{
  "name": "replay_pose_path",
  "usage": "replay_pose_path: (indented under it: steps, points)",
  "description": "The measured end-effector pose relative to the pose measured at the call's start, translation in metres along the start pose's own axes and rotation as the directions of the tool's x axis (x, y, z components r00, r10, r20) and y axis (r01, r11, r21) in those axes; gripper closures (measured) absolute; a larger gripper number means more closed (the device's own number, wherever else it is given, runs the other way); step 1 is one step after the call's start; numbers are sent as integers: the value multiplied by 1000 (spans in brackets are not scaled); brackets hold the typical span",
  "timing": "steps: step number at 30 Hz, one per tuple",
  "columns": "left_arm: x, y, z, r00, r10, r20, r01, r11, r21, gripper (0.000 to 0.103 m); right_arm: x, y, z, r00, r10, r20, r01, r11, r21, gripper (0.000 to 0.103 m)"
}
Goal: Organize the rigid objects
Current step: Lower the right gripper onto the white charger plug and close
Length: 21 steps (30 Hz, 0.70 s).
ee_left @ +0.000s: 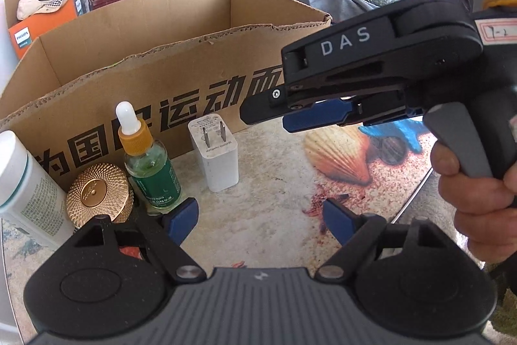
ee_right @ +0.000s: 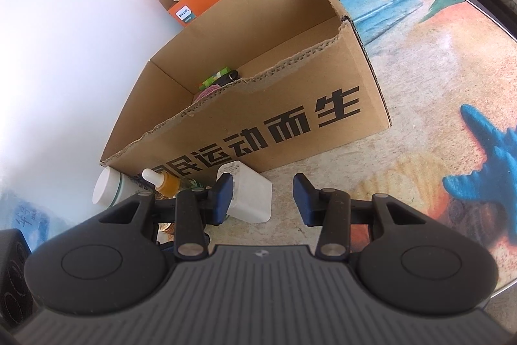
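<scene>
Left gripper [ee_left: 260, 217] stands apart, empty; upright dropper bottle [ee_left: 149, 164] lies just ahead-left of it. Right gripper [ee_right: 262, 193], partly apart, holds nothing, nearer the charger [ee_right: 250, 198].

Left claw [ee_left: 260, 217] is held pitched downward, blue pads spread wide, nothing between them. Right claw [ee_right: 262, 194] is angled down likewise, pads parted with a narrower gap, nothing gripped. Right hand [ee_left: 478, 193] is seen wrapped around the grey trigger of its handle.
</scene>
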State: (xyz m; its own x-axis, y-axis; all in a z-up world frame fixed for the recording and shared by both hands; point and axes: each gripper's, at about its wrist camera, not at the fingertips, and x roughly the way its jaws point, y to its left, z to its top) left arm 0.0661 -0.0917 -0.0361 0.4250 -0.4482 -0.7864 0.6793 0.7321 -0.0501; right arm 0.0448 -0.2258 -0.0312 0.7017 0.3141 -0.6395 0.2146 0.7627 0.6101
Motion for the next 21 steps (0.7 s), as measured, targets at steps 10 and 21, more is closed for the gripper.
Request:
replay_pose_path:
  steps: [10, 21]
  points:
    - [-6, -6, -8, 998, 13, 67, -14, 1000, 16, 18, 4, 7, 2, 1000, 17, 4, -17, 1000, 1, 63]
    - [-1, -14, -11, 989, 82, 125, -85, 996, 15, 20, 2, -9, 4, 999, 38, -5, -38, 999, 28, 63]
